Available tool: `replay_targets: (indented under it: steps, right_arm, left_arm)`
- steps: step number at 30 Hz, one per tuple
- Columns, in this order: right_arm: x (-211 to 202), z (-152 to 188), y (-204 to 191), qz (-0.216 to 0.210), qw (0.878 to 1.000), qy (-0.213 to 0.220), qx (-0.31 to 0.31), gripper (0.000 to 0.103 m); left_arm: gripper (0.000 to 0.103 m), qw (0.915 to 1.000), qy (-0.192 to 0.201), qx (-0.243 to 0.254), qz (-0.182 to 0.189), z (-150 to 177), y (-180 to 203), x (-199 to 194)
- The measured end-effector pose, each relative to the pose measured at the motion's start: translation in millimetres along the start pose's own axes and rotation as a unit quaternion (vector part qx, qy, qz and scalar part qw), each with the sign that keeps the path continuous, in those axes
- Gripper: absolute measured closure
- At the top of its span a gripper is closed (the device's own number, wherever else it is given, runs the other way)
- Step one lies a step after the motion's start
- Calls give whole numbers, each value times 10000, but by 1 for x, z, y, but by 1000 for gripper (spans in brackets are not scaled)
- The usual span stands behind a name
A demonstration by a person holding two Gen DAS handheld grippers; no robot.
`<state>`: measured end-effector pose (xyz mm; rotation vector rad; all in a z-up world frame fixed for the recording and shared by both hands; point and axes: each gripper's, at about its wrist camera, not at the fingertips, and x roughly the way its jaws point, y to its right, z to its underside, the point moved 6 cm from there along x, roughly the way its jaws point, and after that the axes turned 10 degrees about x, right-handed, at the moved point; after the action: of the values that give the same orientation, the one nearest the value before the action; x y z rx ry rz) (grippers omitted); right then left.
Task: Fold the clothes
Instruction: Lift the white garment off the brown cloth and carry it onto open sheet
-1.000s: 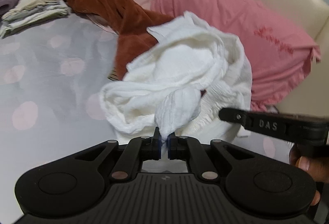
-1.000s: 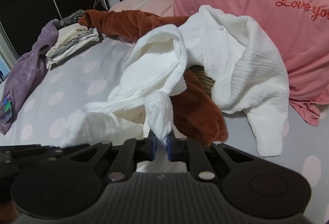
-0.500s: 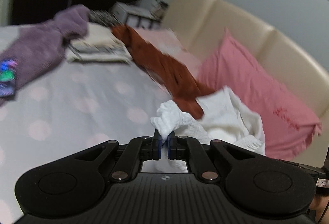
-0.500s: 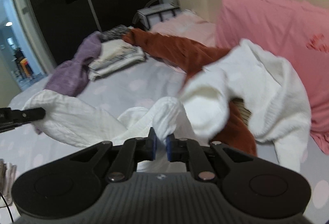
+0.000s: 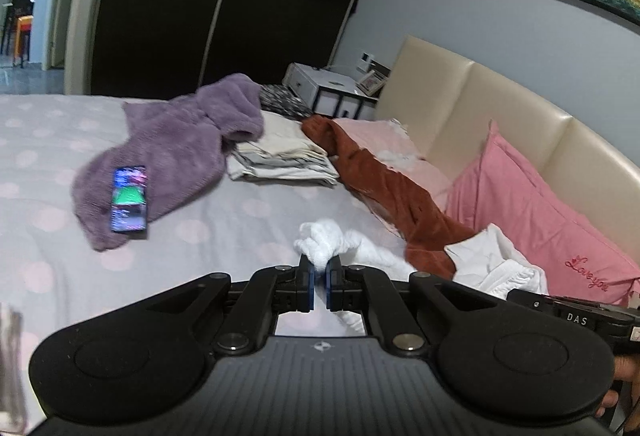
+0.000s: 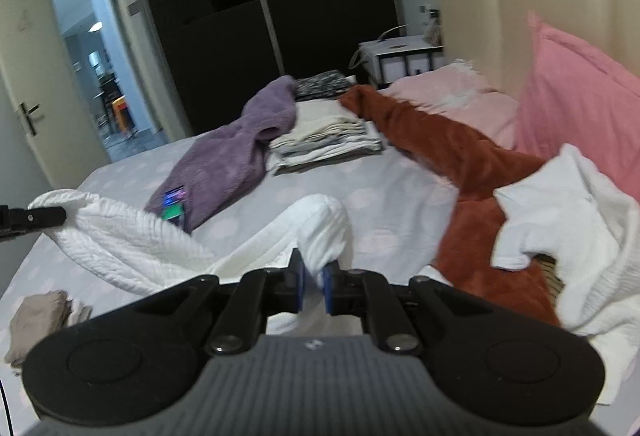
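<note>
Nearest, our left gripper (image 5: 318, 286): fingers pinched narrow on a bunched corner of the white garment (image 5: 328, 242), held clear of the bed so the cloth can hang and open out. Our right gripper (image 6: 312, 286): fingers likewise closed on another bunch of that white garment (image 6: 324, 232), the two grips set apart, we judge, to stretch an edge between them before laying it flat. Between the grippers: the garment spans as a slack band, its far end at the left gripper's tip at the frame's left edge in the right wrist view, its remaining bulk draped to the right over a rust-brown garment (image 6: 460, 148). Below: the spotted bedsheet (image 5: 240, 212), bare in the middle, probably kept as folding space. A beige bundle (image 6: 36, 316) lies near the bed's edge. Further on: a purple fleece (image 5: 176, 148) with a lit phone (image 5: 129, 199) resting on it, unfolded. Beside it: a stack of folded clothes (image 5: 280, 160), finished items set well apart from the work. Farthest: pink pillow (image 5: 536, 212) against the cream headboard (image 5: 480, 104).
</note>
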<state>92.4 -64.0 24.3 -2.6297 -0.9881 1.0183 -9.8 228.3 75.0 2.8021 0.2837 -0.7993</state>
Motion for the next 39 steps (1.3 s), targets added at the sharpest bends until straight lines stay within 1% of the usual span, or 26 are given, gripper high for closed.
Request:
replay_targets:
  steps: [2, 4, 6, 9, 12, 13, 15, 17, 19, 21, 23, 25, 26, 27, 28, 29, 30, 31, 32, 33, 34, 35, 37, 39]
  right_arm:
    - [4, -7, -19, -118, 9996, -60, -232, 93]
    - [1, -26, -38, -289, 9989, 62, -362, 93]
    - [-5, -49, -57, -488, 9974, 237, -481, 93]
    - [-30, -95, -87, -869, 9917, 675, -665, 93]
    - [-59, -134, -115, -1363, 9824, 987, -811, 93]
    - [-69, -145, -124, -1515, 9786, 1082, -878, 93]
    - [-81, -156, -132, -1736, 9722, 1207, -1002, 93]
    - [-86, -158, -138, -1959, 9677, 1179, -1066, 93]
    - [-73, -145, -130, -2099, 9670, 933, -1104, 93]
    - [-45, -124, -120, -2117, 9701, 535, -1063, 93]
    - [-5, -90, -105, -2058, 9736, -21, -986, 93]
    - [31, -46, -92, -1815, 9761, -547, -1060, 93]
    - [48, -24, -85, -1690, 9761, -809, -1096, 93]
    - [66, -2, -78, -1565, 9753, -1071, -1131, 92]
    - [88, 23, -68, -1372, 9740, -1362, -1184, 91]
    - [109, 47, -58, -1176, 9714, -1652, -1235, 84]
    - [127, 70, -46, -908, 9673, -1947, -1351, 72]
    - [144, 94, -35, -638, 9615, -2237, -1465, 69]
    - [152, 106, -26, -438, 9588, -2336, -1555, 70]
    - [153, 114, -19, -314, 9588, -2330, -1594, 70]
    - [152, 117, -12, -291, 9600, -2310, -1553, 69]
    - [151, 119, -5, -270, 9613, -2289, -1511, 65]
    - [140, 122, -5, -239, 9637, -2229, -1452, 63]
    - [130, 122, -6, -247, 9658, -2134, -1450, 62]
  left_arm:
    - [100, 9998, 88, 1, -149, -10, -14, -17]
    - [100, 9990, 259, 18, -365, -27, -30, -40]
    - [100, 9966, 544, 91, -610, -49, -38, -69]
    - [100, 9897, 1017, 225, -986, -85, -45, -116]
    - [100, 9792, 1494, 375, -1320, -114, -41, -164]
    - [100, 9758, 1612, 420, -1417, -119, -37, -176]
    - [100, 9713, 1713, 457, -1583, -123, -29, -191]
    - [100, 9711, 1601, 410, -1722, -114, -23, -190]
    - [100, 9740, 1247, 335, -1861, -90, -21, -171]
    - [100, 9791, 764, 139, -1879, -56, -26, -140]
    - [100, 9822, 284, -71, -1857, -20, -33, -106]
    - [99, 9827, -126, -227, -1836, 15, -41, -69]
    - [96, 9820, -388, -256, -1833, 34, -45, -47]
    - [94, 9786, -700, -289, -1915, 54, -53, -27]
    - [91, 9727, -1015, -355, -2059, 75, -62, -11]
    - [90, 9655, -1328, -421, -2200, 96, -70, 5]
    - [90, 9595, -1556, -522, -2290, 113, -77, 13]
    - [90, 9549, -1715, -652, -2336, 127, -82, 14]
    - [90, 9498, -1873, -781, -2382, 140, -88, 15]
    - [87, 9487, -1910, -818, -2382, 150, -89, 12]
    - [81, 9512, -1848, -778, -2344, 156, -86, 5]
    - [72, 9530, -1817, -696, -2323, 164, -84, -3]
    - [62, 9550, -1803, -482, -2303, 177, -81, -16]
    - [62, 9609, -1737, -486, -2099, 187, -75, -22]
